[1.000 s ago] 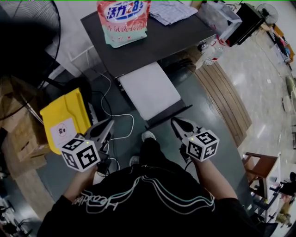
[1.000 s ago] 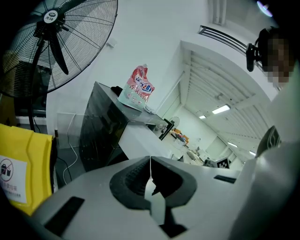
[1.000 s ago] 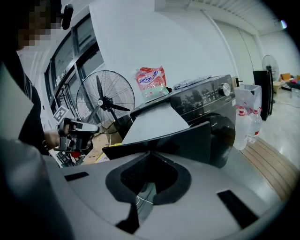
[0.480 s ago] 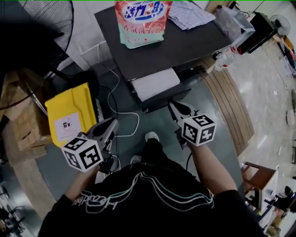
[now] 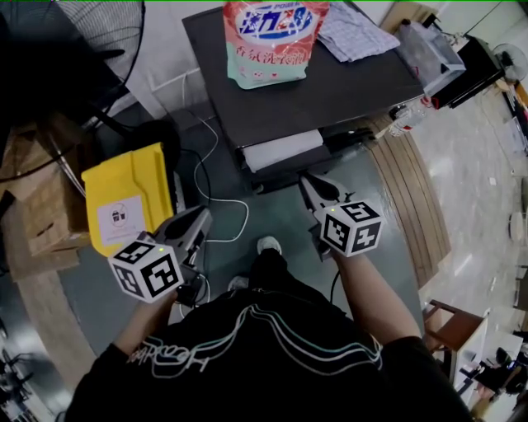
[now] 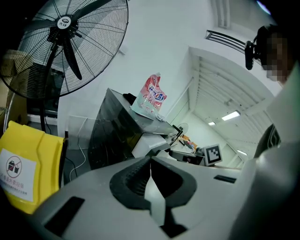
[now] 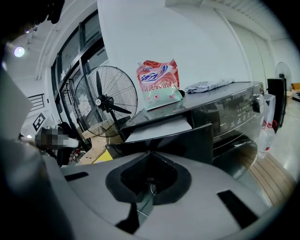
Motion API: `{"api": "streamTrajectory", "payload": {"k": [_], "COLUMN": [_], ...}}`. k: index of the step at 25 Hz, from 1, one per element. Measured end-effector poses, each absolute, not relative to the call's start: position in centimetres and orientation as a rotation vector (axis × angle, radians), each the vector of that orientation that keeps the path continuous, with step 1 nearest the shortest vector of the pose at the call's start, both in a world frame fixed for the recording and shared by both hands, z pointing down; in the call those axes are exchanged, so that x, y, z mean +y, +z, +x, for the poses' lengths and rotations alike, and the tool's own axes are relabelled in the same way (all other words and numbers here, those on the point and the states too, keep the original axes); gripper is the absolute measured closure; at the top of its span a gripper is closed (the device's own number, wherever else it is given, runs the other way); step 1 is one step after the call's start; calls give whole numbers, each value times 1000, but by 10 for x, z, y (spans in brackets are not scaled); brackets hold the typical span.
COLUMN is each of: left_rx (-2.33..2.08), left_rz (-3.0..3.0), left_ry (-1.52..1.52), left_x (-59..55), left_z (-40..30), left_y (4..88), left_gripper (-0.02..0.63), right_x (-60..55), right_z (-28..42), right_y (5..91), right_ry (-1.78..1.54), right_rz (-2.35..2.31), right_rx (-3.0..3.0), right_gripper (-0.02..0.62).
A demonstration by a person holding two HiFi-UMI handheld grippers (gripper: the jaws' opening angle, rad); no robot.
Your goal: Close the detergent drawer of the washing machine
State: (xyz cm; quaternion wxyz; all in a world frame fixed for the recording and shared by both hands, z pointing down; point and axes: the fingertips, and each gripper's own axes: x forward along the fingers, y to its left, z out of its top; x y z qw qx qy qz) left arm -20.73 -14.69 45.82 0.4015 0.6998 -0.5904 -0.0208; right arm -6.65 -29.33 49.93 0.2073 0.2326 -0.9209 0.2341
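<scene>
Detergent drawer point(image 5: 283, 149) sticks partway out of washing machine point(image 5: 330, 91) front-left, so closing is unfinished; right gripper point(image 5: 310, 188), jaws together and empty, at its front panel, left gripper point(image 5: 196, 221) likewise closed, idle near left.

The head view's top edge cuts off the top of the detergent bag point(image 5: 276, 41) and part of the fan point(image 5: 91, 25), and the front of the washing machine point(image 5: 330, 91) is mostly out of sight. Whether the right claw point(image 5: 311, 185) touches the detergent drawer point(image 5: 280, 150) cannot be told; in the right gripper view the claw's own body covers the drawer's lower front. The print on the control panel point(image 7: 234, 115) is too small to read.
</scene>
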Motion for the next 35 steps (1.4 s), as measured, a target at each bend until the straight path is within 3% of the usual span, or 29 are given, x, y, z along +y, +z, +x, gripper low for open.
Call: {"api": "streamTrajectory", "payload": {"k": [35], "left_rx": [-1627], "left_rz": [1630], "left_ry": [-174], "left_x": [-200], "left_z": [-224], "left_y": [471], "left_gripper": [579], "right_x": [-338], "right_z": [-115], "right_y": [497], "right_ry": [568], "right_rz": [513], "right_rx": [-2560], "right_gripper": [569]}}
